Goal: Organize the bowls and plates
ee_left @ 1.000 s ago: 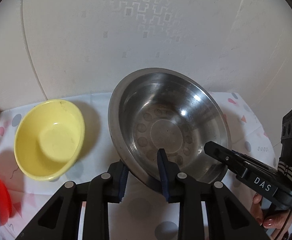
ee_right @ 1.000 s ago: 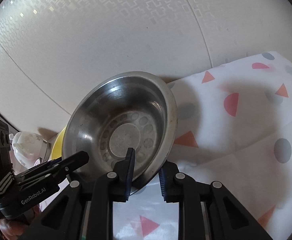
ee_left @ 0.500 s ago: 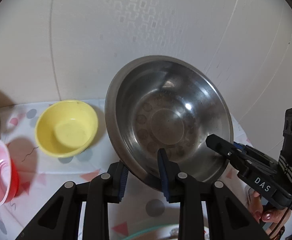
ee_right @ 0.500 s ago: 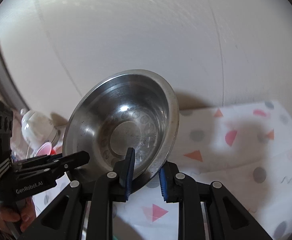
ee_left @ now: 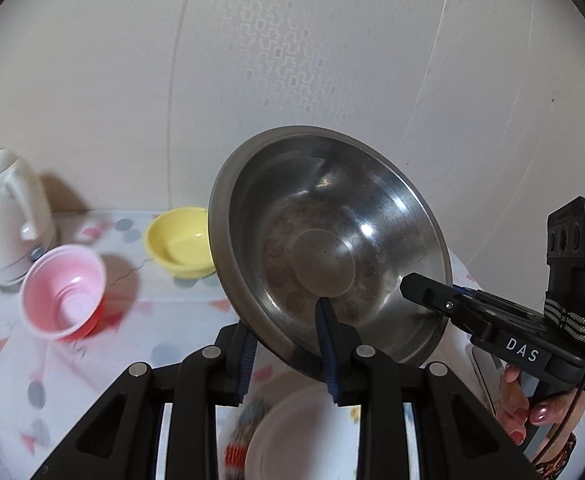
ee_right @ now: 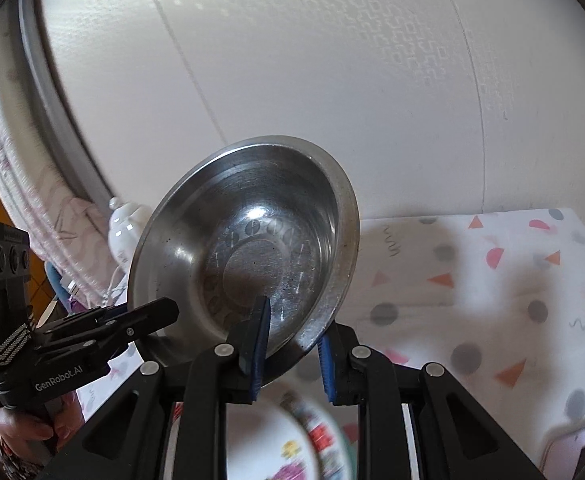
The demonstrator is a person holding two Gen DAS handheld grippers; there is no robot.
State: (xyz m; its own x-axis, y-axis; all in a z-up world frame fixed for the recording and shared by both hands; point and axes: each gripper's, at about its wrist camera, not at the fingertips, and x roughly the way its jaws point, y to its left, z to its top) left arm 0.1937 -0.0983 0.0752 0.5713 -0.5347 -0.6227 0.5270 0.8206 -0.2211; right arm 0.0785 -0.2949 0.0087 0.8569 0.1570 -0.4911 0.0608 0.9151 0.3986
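Note:
Both grippers hold a steel bowl (ee_left: pixel 328 248) in the air, tilted, above the table. My left gripper (ee_left: pixel 288 350) is shut on its near left rim. My right gripper (ee_right: pixel 292 344) is shut on the opposite rim of the steel bowl (ee_right: pixel 248 256); it also shows at the right of the left wrist view (ee_left: pixel 432 292). Below the bowl lies a white patterned plate (ee_left: pixel 300 432), also in the right wrist view (ee_right: pixel 284 444). A yellow bowl (ee_left: pixel 180 242) and a pink bowl (ee_left: pixel 62 290) nested in a red one stand on the table at the left.
A white teapot (ee_left: pixel 6 208) stands at the far left by the wall. The table has a white cloth (ee_right: pixel 492 304) with coloured shapes. A wall rises close behind it. A phone-like object (ee_right: pixel 568 444) lies at the near right.
Both grippers have lifted the steel bowl higher and drawn it back toward me. The patterned plate has come into view beneath it, and the teapot at the left.

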